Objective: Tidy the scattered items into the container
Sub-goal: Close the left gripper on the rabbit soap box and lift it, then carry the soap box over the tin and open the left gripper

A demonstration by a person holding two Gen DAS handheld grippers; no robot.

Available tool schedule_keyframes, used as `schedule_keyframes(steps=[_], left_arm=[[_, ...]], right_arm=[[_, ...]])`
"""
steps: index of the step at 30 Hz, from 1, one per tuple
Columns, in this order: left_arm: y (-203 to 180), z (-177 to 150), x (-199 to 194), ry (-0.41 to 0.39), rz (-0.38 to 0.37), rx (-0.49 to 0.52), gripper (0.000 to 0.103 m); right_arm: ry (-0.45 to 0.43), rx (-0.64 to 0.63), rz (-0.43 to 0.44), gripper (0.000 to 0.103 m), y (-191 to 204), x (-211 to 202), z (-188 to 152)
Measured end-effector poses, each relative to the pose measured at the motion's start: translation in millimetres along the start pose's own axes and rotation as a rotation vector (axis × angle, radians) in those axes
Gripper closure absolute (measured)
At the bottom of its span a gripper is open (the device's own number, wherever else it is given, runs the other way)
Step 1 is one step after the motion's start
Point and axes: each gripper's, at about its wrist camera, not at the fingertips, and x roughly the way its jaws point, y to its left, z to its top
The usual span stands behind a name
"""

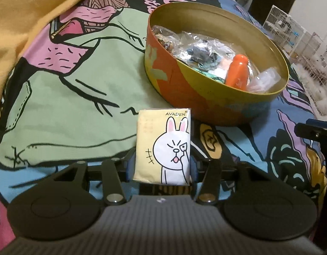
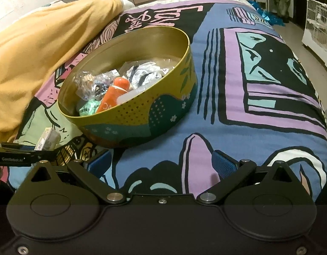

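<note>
Yellow tissue pack [image 1: 163, 146] clamped in the left gripper [image 1: 162, 165], just short of the round tin [image 1: 205, 104]; right gripper [image 2: 162, 162] gapes empty; lift clear over the rim before releasing

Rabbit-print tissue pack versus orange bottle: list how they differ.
The flat pale-yellow rabbit-print tissue pack is rectangular; the orange plastic bottle is rounded. The pack sits outside the round yellow tin, gripped in the left claw; the bottle lies inside, ungripped. Both are small.
</note>
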Motion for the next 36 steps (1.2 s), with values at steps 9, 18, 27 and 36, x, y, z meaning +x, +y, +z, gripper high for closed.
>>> schedule_keyframes(steps=[9, 18, 27, 36], left_arm=[[-15, 7, -27, -0.063, 0.008, -0.028, 0.051], [-40, 50, -67, -0.187, -0.025, 0.013, 0.051], [-69, 84, -79, -0.235, -0.035, 0.089, 0.051], [-91, 116, -63, -0.233, 0.007, 0.150, 0.051]], right_arm=[[0.012, 0.004, -0.003, 0.002, -1, 0, 0], [0.015, 0.000, 0.000, 0.002, 0, 0, -1], [0.020, 0.004, 0.005, 0.002, 0, 1, -1], [0.023, 0.006, 0.008, 0.002, 0, 2, -1]])
